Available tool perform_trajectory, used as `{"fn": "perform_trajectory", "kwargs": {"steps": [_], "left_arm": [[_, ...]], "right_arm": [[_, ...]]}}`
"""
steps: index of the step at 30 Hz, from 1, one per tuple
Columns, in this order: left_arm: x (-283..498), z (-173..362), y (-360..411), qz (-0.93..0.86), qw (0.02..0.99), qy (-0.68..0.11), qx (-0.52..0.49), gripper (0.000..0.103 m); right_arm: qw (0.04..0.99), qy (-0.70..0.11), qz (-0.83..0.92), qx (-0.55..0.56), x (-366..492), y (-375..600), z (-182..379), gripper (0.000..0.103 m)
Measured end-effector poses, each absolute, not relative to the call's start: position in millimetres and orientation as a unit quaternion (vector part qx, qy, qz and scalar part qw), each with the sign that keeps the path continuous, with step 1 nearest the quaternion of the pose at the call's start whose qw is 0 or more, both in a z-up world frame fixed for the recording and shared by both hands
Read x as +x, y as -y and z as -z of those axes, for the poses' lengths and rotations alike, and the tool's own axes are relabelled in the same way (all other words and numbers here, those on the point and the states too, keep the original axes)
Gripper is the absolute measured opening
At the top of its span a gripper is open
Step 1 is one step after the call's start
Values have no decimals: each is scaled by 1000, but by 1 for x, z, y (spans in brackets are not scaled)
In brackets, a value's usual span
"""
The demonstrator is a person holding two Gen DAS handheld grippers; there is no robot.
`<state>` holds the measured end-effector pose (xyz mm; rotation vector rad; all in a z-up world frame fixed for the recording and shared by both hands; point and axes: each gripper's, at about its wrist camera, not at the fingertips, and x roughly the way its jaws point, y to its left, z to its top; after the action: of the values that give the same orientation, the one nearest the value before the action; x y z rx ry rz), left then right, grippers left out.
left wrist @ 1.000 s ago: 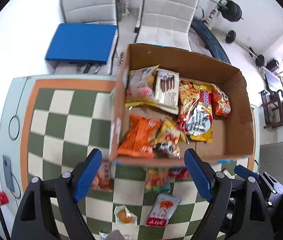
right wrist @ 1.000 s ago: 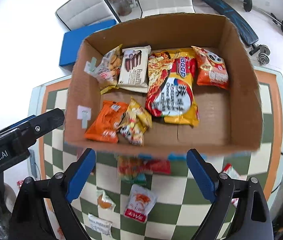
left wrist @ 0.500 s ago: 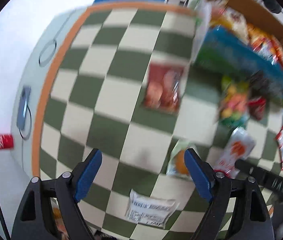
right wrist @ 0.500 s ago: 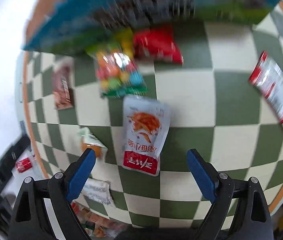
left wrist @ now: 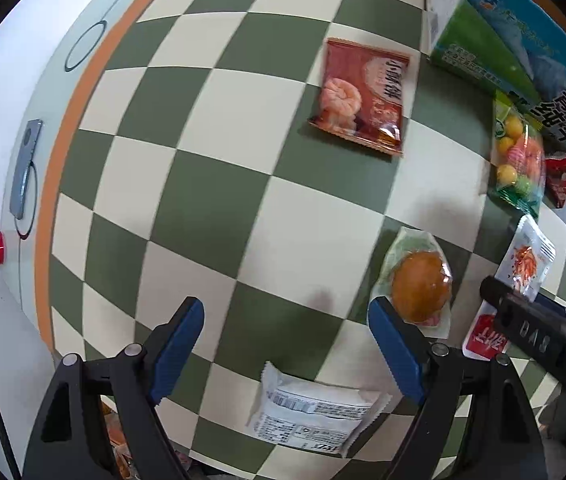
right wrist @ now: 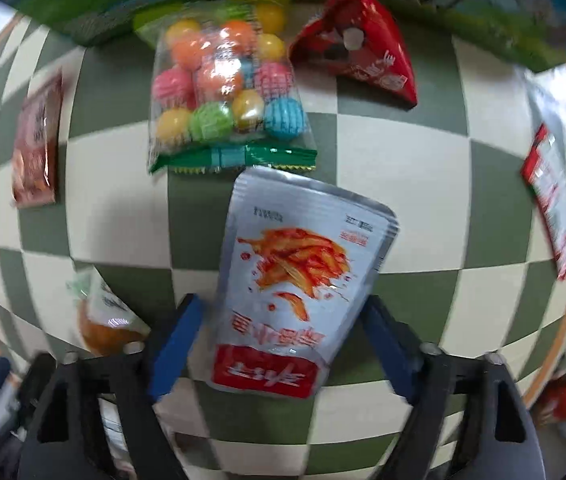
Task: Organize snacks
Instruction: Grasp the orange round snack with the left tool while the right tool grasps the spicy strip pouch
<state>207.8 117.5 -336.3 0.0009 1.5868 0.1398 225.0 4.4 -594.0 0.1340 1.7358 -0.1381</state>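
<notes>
Left wrist view: the left gripper [left wrist: 285,346] points down over the checkered table [left wrist: 219,184] with its jaws wide and nothing gripped. A white packet [left wrist: 315,420] lies just below the gap between its fingers, and a wrapped orange bun [left wrist: 419,284] sits just beside its right finger. Farther ahead and a little right lies a brown shrimp-snack bag [left wrist: 361,96]; far right are a bag of coloured balls [left wrist: 519,160] and the printed side of the box [left wrist: 523,52]. Part of the right gripper shows at the lower right, over the silver pouch.

Right wrist view: the right gripper [right wrist: 283,344] has its jaws closing around a silver pouch [right wrist: 295,288] lying flat between them; the pads do not appear to press it yet. Straight ahead are the coloured balls and a red triangular packet [right wrist: 359,64], against the box side. A red-and-white packet [right wrist: 551,200] lies far right.

Judging by the many packets loose on the table, the sorting looks well short of finished; this pouch seems next.
</notes>
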Motion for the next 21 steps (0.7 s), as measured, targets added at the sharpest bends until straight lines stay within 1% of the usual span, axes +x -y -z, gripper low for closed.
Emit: {"fn": "perform_trajectory", "kwargs": {"steps": [1, 4, 7, 13, 14, 15, 17, 18, 21], "left_arm": [[208, 337, -115, -56, 698, -714, -2, 84], [211, 340, -102, -34, 693, -720, -5, 84], [217, 347, -88, -7, 684, -729, -11, 84], [228, 377, -59, 25, 650, -760, -5, 84], [229, 380, -55, 25, 650, -760, -3, 81], [231, 382, -55, 28, 652, -758, -4, 75], [231, 382, -51, 27, 659, -752, 6, 55], [231, 380, -48, 28, 662, -749, 12, 51], [230, 375, -41, 22, 669, -742, 28, 48]], "right_arm": [[647, -759, 52, 49, 223, -5, 592, 65], [651, -758, 33, 29, 217, 0, 588, 59], [653, -757, 23, 35, 212, 12, 585, 55], [642, -762, 35, 78, 212, 39, 588, 54], [641, -762, 35, 85, 212, 41, 588, 54], [640, -763, 35, 90, 212, 42, 589, 54], [638, -763, 36, 101, 214, 48, 586, 54], [637, -763, 35, 104, 214, 49, 586, 54], [638, -762, 33, 101, 221, 62, 586, 52]]}}
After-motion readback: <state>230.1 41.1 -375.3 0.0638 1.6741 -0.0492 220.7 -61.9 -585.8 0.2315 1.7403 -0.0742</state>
